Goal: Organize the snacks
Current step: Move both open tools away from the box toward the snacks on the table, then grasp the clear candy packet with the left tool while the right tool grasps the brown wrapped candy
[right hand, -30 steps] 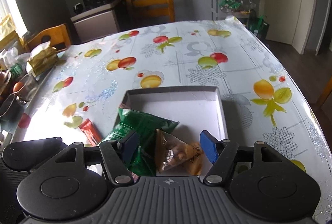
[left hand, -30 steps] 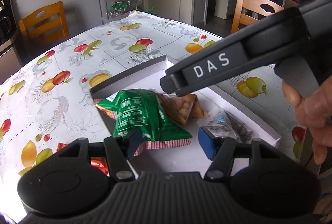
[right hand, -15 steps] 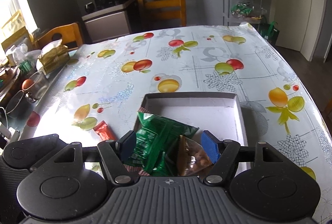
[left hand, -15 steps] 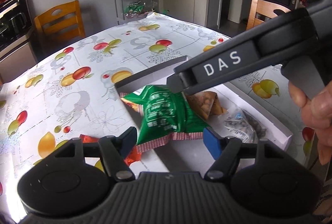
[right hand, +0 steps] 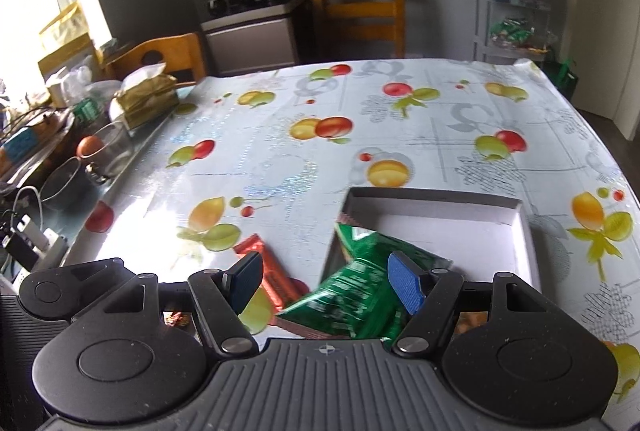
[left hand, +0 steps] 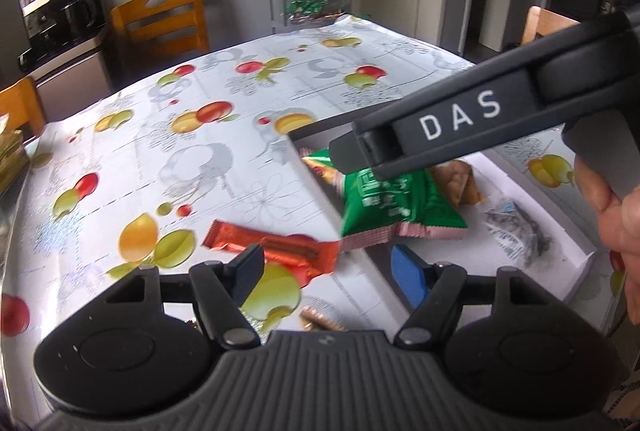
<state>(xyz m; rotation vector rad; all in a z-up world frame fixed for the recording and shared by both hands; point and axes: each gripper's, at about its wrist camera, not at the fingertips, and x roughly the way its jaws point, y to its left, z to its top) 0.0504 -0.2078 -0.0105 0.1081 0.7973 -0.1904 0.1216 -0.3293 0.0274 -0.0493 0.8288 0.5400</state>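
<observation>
While I'm hovering both over the table | left gripper gaping empty, orange bar lying just past its fingers | right gripper gaping too, green bag sitting beyond, hanging over white tray edge

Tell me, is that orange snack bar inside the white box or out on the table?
Out. The orange snack bar lies flat on the fruit-print tablecloth, beside the white box.
</observation>
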